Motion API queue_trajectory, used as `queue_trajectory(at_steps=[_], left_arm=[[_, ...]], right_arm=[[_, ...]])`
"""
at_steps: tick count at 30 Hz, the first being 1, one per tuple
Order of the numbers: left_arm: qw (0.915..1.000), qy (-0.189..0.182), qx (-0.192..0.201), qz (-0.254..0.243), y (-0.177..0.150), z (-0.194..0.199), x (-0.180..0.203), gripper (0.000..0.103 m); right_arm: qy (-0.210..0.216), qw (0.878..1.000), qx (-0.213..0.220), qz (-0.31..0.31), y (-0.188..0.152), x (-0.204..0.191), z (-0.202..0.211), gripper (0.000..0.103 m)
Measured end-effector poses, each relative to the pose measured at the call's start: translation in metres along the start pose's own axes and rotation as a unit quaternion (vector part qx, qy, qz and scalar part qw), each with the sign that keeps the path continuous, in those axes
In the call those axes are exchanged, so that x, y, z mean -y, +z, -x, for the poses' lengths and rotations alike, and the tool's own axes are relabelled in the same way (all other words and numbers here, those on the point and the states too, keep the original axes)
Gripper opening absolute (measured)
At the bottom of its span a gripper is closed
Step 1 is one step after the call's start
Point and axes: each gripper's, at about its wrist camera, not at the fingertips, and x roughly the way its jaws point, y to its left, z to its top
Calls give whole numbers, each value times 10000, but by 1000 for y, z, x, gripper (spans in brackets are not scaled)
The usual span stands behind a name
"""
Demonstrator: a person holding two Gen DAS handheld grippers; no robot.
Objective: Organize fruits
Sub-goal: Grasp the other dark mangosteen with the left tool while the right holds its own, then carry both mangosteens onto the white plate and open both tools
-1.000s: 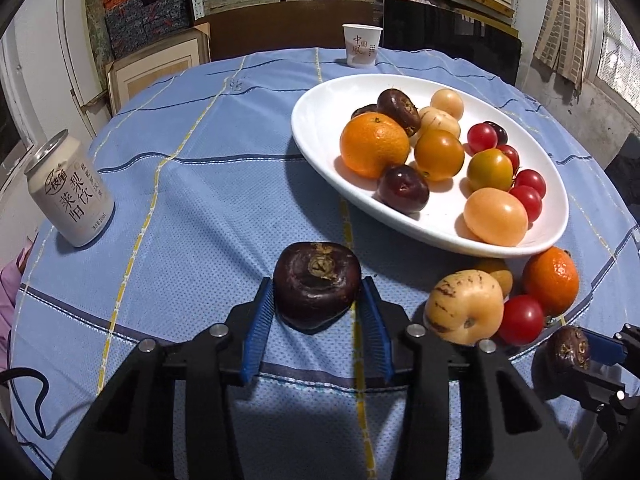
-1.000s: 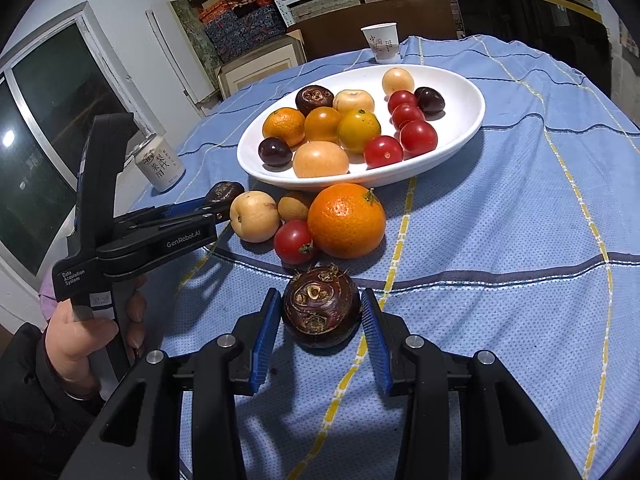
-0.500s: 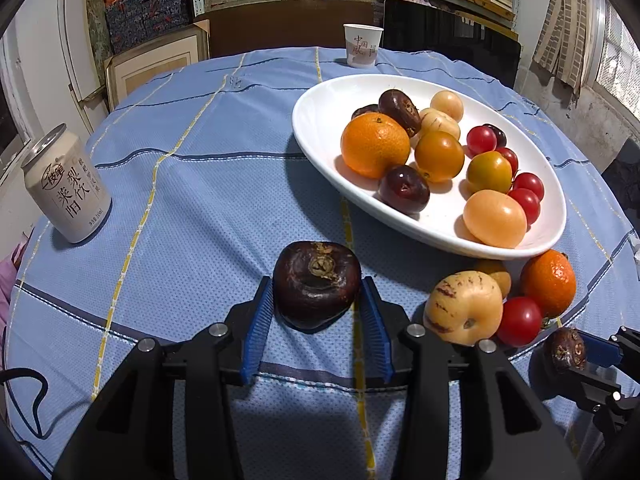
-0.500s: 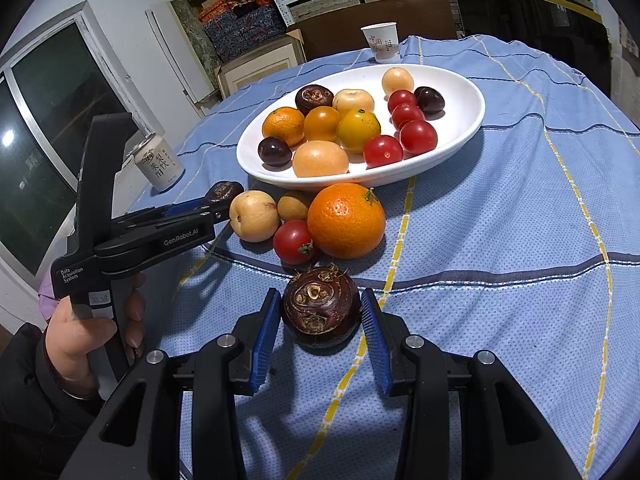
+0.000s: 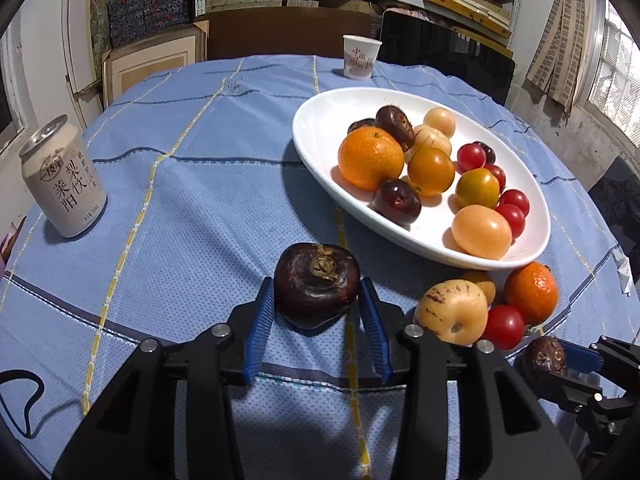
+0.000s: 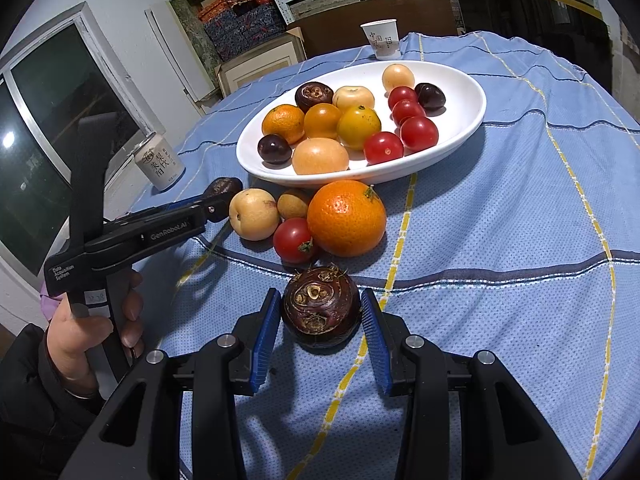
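Fruits still loose: a dark water chestnut [image 5: 317, 285] sits low centre between my left gripper [image 5: 317, 334], whose jaws are closing on it; the right gripper [image 6: 320, 334] clamps another chestnut [image 6: 321, 305]. I should lift both clear, then lower gently into bare spots of the white dish [image 5: 320, 148].

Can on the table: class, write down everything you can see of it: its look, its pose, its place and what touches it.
The can is a small cream metal drink can with a bare silver rim and top, printed with large dark Chinese characters and a round logo. It stands upright on the blue cloth, far left in the left wrist view, well apart from the plate. Only the cloth touches it. Whether it has been opened cannot be told.
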Motion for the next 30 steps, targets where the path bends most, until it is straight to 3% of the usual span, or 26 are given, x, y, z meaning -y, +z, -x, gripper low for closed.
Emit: queue_trajectory(at_steps=[9, 17, 24, 30], left_arm=[[9992, -224, 300, 113, -2, 43, 1, 41], [9969, -498, 607, 2, 8, 90, 2, 42], [9951, -623, 697, -325, 53, 88, 33, 42], [9941, -661, 718, -473, 91, 61, 59, 42]], right_arm=[[83, 9994, 328, 4, -2, 1, 13, 42], [-142, 9975, 622, 297, 7, 7, 44, 42], [-507, 9894, 1084, 819, 68, 3, 67, 42], [-738, 9836, 1261, 1057, 135, 1, 52, 42]])
